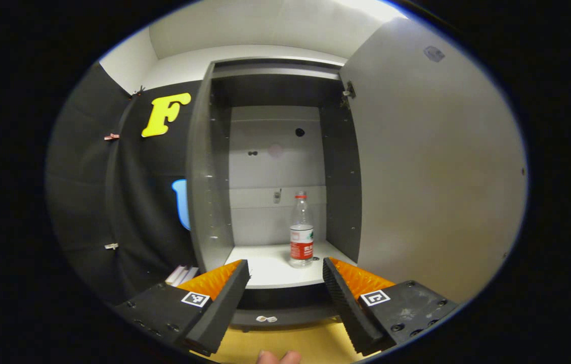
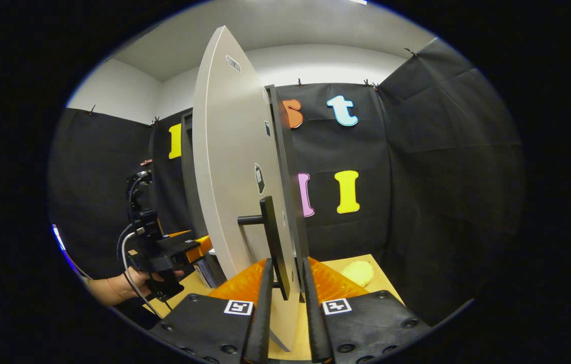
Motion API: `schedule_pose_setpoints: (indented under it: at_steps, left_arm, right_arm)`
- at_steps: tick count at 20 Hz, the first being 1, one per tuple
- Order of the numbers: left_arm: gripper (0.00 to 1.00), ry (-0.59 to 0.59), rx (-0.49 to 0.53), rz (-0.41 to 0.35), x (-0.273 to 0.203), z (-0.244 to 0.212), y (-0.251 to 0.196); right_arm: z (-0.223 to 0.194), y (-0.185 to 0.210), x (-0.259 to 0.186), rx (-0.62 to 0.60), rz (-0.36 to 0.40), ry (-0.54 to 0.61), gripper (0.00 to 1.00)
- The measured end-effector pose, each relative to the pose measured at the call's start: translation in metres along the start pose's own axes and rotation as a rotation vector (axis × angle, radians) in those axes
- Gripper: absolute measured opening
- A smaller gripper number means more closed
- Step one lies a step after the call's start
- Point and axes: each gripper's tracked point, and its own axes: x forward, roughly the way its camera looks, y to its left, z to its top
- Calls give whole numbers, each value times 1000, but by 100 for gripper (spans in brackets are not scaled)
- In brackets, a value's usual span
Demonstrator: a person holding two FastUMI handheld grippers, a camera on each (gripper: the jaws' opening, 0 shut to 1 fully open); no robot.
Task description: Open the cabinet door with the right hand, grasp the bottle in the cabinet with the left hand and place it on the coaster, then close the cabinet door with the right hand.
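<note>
Just ahead of our left gripper (image 1: 285,283), its fingers spread wide, we see a clear water bottle (image 1: 301,230), red-labelled, upright in the cabinet (image 1: 204,202). Our right gripper (image 2: 286,288) clenches the door handle (image 2: 274,242).

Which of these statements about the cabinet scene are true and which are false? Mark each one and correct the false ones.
1. The cabinet door stands open. True.
2. The bottle lies on its side on the shelf. False: it stands upright on the white shelf.
3. The left gripper is shut on the bottle. False: it is open, short of the bottle.
4. The right gripper is closed on the door handle. True.
5. The bottle has a red label. True.
6. The coaster sits inside the cabinet. False: a pale round one lies on the wooden table.
</note>
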Motion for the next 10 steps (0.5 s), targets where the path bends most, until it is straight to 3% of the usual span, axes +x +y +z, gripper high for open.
schedule_pose_setpoints:
  at_steps: [1,5,6,8,9,10]
  left_arm:
    - [93,3,8,0,13,-1,-3]
    - [93,20,-15,-1,71,-14,-14]
    - [93,24,-22,3,86,-16,-15]
    - [93,26,-23,4,117,-18,-17]
    - [93,26,-28,2,130,-18,-19]
    - [93,23,-37,3,144,-19,-21]
  right_arm:
    - [-1,-2,0,7,1,3,45]
    - [6,-36,-7,37,-82,-28,55]
    - [5,-50,-8,48,-114,-29,49]
    - [-3,-77,-7,60,-177,-9,53]
    - [-6,-89,-6,63,-201,-6,76]
    - [-5,-100,-8,60,-227,-15,69]
